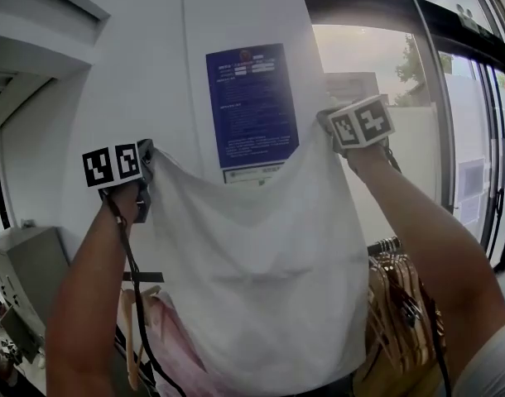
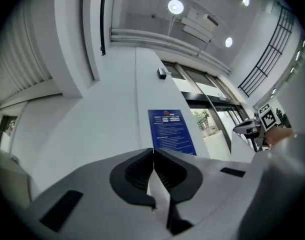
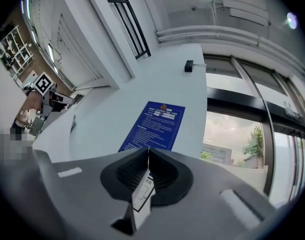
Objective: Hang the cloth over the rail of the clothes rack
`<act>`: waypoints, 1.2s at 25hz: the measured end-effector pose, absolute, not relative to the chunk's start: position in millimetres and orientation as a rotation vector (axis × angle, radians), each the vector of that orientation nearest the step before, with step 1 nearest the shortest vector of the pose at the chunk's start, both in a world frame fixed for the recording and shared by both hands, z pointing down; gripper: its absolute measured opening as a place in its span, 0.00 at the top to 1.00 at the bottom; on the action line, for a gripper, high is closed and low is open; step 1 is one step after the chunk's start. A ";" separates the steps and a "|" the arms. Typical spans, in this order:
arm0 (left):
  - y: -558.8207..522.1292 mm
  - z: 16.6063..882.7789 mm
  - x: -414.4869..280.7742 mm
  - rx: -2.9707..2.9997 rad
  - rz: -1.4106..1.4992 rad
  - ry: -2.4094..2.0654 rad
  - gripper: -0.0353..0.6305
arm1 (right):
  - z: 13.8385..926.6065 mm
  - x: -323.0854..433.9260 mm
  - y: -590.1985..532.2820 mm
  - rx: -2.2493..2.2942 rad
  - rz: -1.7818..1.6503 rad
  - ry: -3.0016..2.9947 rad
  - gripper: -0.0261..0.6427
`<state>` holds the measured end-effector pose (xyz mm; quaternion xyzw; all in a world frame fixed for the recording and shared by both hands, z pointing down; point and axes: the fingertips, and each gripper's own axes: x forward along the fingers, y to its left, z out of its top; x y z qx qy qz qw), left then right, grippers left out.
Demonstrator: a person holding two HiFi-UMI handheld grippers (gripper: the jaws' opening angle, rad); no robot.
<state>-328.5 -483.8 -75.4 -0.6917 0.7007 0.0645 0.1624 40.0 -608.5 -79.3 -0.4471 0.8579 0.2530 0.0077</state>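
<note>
My left hand-held gripper (image 2: 153, 176) and right hand-held gripper (image 3: 147, 176) are each clamped on an upper corner of the white cloth (image 1: 261, 279). It hangs spread between them before the blue notice (image 1: 251, 106), above the hangers (image 1: 397, 296).

Thin white cloth (image 1: 261, 279), soft and matt, smooth blue printed poster (image 1: 251, 106), smooth matt white-painted pillar (image 1: 153, 73), brown wooden hangers (image 1: 395, 300) with some shine.

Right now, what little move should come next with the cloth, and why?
Probably lower the cloth toward the rack. Both hand-held grippers, left and right, pinch its top corners, spread wide, well above the hangers.
</note>
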 end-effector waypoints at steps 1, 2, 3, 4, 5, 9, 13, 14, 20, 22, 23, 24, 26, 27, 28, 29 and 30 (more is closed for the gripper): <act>-497.5 -76.4 -343.4 -1.956 0.180 2.033 0.93 | -77.7 41.1 -630.6 -1.415 0.776 2.688 0.95; -511.3 -76.1 -357.3 -1.940 0.174 2.063 0.93 | -74.3 41.4 -652.0 -1.429 0.761 2.695 0.95; -525.5 -74.5 -369.7 -1.923 0.166 2.088 0.93 | -69.2 41.0 -672.6 -1.439 0.749 2.704 0.95; -540.7 -71.2 -380.0 -1.907 0.157 2.107 0.93 | -62.7 40.1 -692.5 -1.446 0.741 2.713 0.95; -557.1 -65.7 -387.8 -1.896 0.147 2.121 0.93 | -54.9 38.6 -712.1 -1.452 0.728 2.725 0.95; -630.4 -18.1 -402.5 -1.955 0.076 2.173 0.93 | -7.0 23.9 -779.9 -1.470 0.553 2.807 0.95; -683.7 23.6 -413.6 -2.002 0.045 2.226 0.93 | 32.2 5.2 -820.9 -1.474 0.386 2.880 0.95; -693.0 33.4 -414.5 -2.012 0.035 2.234 0.93 | 39.8 0.5 -826.0 -1.469 0.363 2.898 0.95; -722.9 63.7 -416.3 -2.059 0.003 2.245 0.93 | 62.3 -15.3 -835.8 -1.474 0.351 2.966 0.93; -725.9 64.2 -416.6 -2.069 0.006 2.240 0.93 | 67.6 -14.7 -840.8 -1.495 0.310 2.970 0.87; -727.0 64.5 -416.3 -2.074 0.006 2.236 0.93 | 70.7 -14.4 -843.5 -1.505 0.287 2.975 0.82; -727.9 65.2 -416.3 -2.078 0.007 2.234 0.93 | 73.5 -14.6 -845.5 -1.510 0.272 2.981 0.82; -728.7 66.2 -416.5 -2.088 0.017 2.230 0.93 | 75.4 -15.5 -846.4 -1.506 0.268 2.987 0.81; -728.2 65.7 -416.3 -2.093 0.025 2.227 0.93 | 74.1 -15.6 -845.6 -1.502 0.272 2.985 0.82; -726.9 64.6 -415.9 -2.097 0.034 2.223 0.93 | 72.0 -15.5 -844.2 -1.499 0.275 2.981 0.82; -724.9 63.0 -415.3 -2.100 0.041 2.218 0.93 | 69.5 -15.6 -842.1 -1.495 0.280 2.980 0.82; -722.0 61.0 -414.5 -2.100 0.046 2.215 0.93 | 66.5 -15.9 -839.3 -1.490 0.289 2.979 0.82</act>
